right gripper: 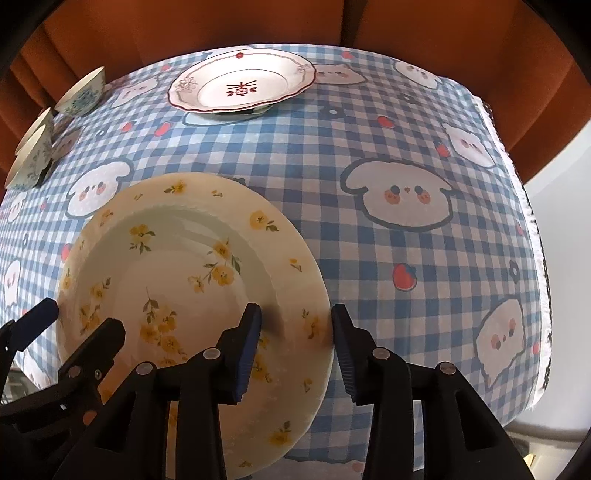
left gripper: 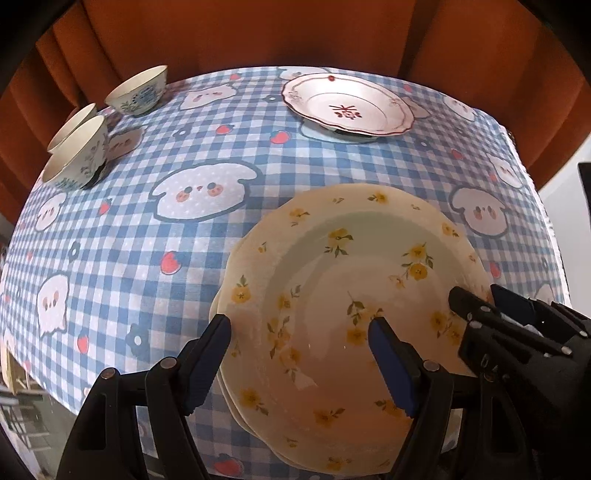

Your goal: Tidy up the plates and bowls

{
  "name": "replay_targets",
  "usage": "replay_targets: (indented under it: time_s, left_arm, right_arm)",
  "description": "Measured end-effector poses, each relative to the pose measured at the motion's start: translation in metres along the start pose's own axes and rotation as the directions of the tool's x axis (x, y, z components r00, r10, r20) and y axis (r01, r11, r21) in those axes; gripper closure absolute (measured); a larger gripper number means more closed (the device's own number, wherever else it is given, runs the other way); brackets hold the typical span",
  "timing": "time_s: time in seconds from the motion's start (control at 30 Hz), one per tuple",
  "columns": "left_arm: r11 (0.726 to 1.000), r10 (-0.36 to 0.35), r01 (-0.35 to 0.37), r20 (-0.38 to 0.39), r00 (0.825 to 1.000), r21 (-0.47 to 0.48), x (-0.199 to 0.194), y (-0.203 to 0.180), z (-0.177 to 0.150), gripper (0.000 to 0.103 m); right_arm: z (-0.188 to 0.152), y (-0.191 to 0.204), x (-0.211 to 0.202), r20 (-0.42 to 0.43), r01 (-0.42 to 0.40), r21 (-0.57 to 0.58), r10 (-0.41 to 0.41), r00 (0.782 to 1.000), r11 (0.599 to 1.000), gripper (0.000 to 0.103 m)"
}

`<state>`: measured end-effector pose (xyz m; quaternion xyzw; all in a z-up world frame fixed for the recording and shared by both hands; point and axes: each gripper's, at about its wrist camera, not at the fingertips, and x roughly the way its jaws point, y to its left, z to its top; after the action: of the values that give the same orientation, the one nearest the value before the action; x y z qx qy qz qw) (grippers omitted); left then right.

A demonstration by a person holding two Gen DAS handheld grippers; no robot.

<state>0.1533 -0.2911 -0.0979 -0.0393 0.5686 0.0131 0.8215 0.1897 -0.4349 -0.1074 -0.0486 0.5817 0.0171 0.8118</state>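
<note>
Standing at the far left, well ahead of both tongs, three pale ceramic bowls with blue-green floral print (left gripper: 110,122) cluster at the edge of the table (left gripper: 122,236), which wears a blue-and-white checked cloth with cartoon puppies. Two of the bowls look nested or pressed together; the third sits just behind them.

The left tongs (left gripper: 299,325) are spread wide, one blue-padded finger just outside the left rim of the cream scalloped ceramic plate with yellow flowers (left gripper: 354,280), the other over its well; neither clearly presses it. Under this plate the edges of similar plates show, so it tops a small stack.

The right tongs (right gripper: 295,314) straddle the same plate's right rim, one finger above the inner face, one outside the edge, a gap visible between pads and rim.

Far ahead of both, near the orange curtain (left gripper: 258,33), lies a white scalloped plate with red trim and a red centre motif (left gripper: 347,105).
</note>
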Motion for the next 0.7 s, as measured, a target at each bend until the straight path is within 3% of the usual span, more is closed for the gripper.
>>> replay_targets:
  time_s: [0.3, 0.53, 0.7]
  left_arm:
    - [0.998, -0.056, 0.054, 0.049, 0.997, 0.039, -0.025, 0.024, 0.012, 0.024]
    - [0.993, -0.086, 0.078, 0.087, 0.992, 0.084, -0.037, 0.037, 0.033, 0.024]
    - [0.993, -0.077, 0.062, 0.157, 0.985, 0.098, -0.049, 0.038, 0.062, 0.017]
  right_arm:
    - [-0.005, 0.008, -0.036, 0.041, 0.030, 0.127, -0.035, 0.999, 0.992, 0.041]
    - [0.003, 0.023, -0.062, 0.100, 0.052, 0.160, -0.068, 0.993, 0.986, 0.040]
    - [0.027, 0.023, -0.074, 0.142, 0.051, 0.185, -0.078, 0.987, 0.981, 0.040]
